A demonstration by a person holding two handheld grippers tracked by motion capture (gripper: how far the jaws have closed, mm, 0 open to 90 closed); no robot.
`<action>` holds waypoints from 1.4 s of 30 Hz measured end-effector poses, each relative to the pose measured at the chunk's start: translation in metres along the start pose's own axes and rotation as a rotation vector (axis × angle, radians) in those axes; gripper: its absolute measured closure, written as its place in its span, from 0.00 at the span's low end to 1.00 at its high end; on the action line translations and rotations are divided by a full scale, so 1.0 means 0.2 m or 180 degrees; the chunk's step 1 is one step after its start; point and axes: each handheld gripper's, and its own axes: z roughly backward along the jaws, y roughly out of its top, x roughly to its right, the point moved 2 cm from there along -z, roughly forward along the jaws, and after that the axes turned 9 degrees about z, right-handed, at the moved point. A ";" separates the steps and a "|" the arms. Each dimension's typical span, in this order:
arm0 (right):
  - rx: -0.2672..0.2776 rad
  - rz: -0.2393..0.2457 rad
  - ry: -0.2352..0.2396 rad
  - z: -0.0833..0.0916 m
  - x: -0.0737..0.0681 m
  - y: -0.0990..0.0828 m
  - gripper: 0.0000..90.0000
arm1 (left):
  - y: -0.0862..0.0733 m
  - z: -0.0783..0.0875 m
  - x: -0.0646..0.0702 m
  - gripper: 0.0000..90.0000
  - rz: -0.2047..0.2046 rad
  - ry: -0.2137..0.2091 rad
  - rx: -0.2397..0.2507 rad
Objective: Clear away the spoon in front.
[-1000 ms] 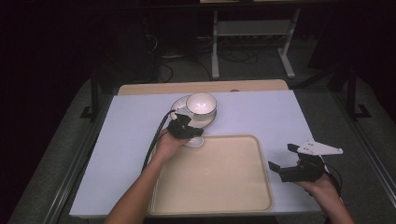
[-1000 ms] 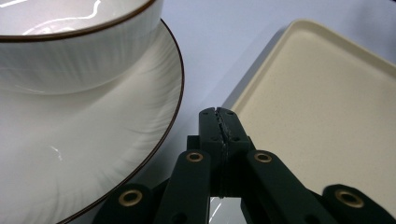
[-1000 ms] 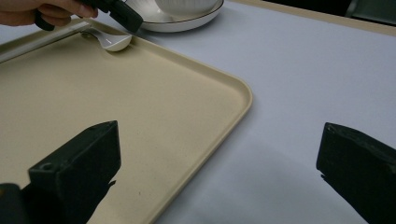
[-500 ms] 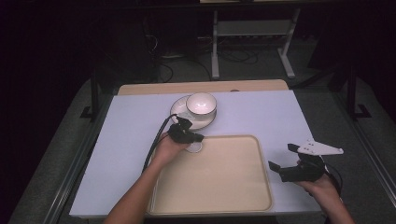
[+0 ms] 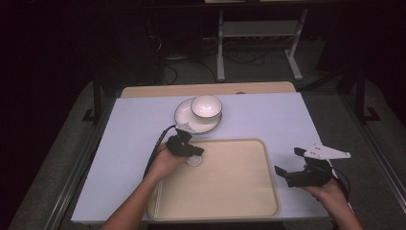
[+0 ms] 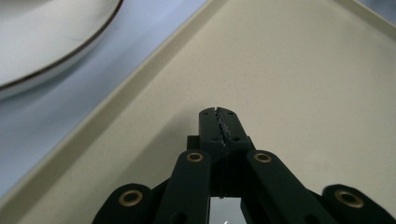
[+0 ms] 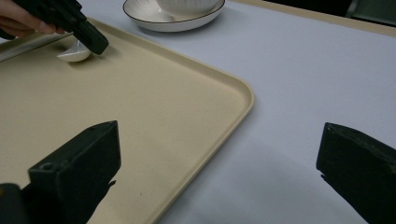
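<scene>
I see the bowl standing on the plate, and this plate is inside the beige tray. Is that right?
Not quite. The bowl does stand on the plate, but the plate is outside the beige tray, on the white table cover just beyond the tray's far edge. The high view shows this.

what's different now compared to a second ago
The left gripper, jaws shut on a small white spoon, has carried it from beside the plate toward the person and over the near rim onto the beige tray. The right gripper, jaws open, stayed at the tray's right side; the bowl on the plate did not move.
</scene>
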 end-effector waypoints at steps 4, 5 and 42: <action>0.0007 -0.0002 -0.0002 0.00 0.00 0.00 0.00 | -0.04 0.02 0.01 1.00 -0.0003 -0.0007 -0.0030; 0.0007 0.0001 0.0000 0.00 0.00 0.00 0.00 | -0.05 0.03 0.02 1.00 0.0007 -0.0011 -0.0033; -0.0001 0.0007 -0.0001 0.00 -0.01 0.01 0.00 | -0.31 0.23 0.01 1.00 0.0111 0.0082 -0.0102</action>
